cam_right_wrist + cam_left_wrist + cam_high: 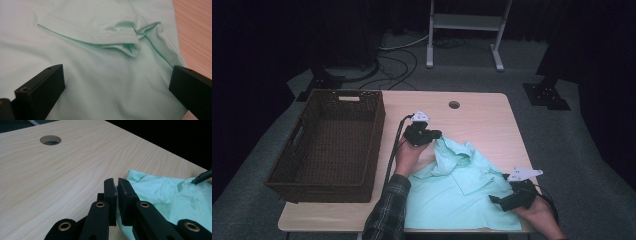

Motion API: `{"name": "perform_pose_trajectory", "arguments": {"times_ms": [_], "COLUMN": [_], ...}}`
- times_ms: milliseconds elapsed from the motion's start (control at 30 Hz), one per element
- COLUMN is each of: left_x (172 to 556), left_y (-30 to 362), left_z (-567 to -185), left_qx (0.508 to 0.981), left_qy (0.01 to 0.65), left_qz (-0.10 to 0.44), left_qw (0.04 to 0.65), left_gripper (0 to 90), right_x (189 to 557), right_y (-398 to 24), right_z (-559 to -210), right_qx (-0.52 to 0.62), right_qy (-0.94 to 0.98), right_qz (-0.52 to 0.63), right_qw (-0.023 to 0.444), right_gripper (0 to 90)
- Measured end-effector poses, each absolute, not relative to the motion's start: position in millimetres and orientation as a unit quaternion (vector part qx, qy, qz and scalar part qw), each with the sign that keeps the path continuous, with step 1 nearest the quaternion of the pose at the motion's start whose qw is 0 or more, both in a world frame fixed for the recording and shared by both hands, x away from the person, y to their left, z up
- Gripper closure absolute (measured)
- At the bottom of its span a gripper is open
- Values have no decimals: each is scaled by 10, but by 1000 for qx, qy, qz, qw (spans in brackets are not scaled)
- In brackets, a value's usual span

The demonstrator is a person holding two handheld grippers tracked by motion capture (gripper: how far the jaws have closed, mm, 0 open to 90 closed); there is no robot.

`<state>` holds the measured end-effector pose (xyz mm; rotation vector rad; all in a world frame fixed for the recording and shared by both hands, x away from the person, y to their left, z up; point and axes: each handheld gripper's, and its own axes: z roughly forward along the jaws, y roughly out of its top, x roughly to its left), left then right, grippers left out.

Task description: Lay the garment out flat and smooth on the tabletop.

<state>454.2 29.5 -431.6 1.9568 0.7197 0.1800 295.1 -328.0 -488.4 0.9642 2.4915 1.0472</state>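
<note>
two grippers on a mint shirt beside the basket

left gripper (428, 136) pinches the shirt (462, 192) at its collar end, jaws nearly together; right gripper (501, 199) hovers jaws-wide over a sleeve. shirt lies right of the basket (327, 145), collar toward the table's (477, 117) far edge.

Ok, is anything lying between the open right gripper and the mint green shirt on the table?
Nothing visible. The right gripper hangs with its jaws wide apart directly over the shirt, near a folded sleeve, with bare cloth between them. The left gripper is already shut on the shirt's far edge.
</note>
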Motion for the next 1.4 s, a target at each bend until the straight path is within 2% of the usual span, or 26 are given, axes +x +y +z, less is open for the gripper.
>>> {"name": "perform_pose_trajectory", "arguments": {"times_ms": [833, 1400], "left_x": [4815, 5038], "left_y": [520, 535], "left_z": [-4292, -4339], "left_qx": [789, 782], "left_qy": [333, 360], "left_qz": [98, 108], "left_qw": [507, 497], "left_gripper": [862, 862], "right_x": [2967, 2917], "right_y": [-3305, -3474], "right_z": [-4872, -4885], "right_qx": [325, 311], "right_qy": [867, 869], "right_qz": [356, 364], "right_qw": [131, 127], "right_gripper": [0, 0]}}
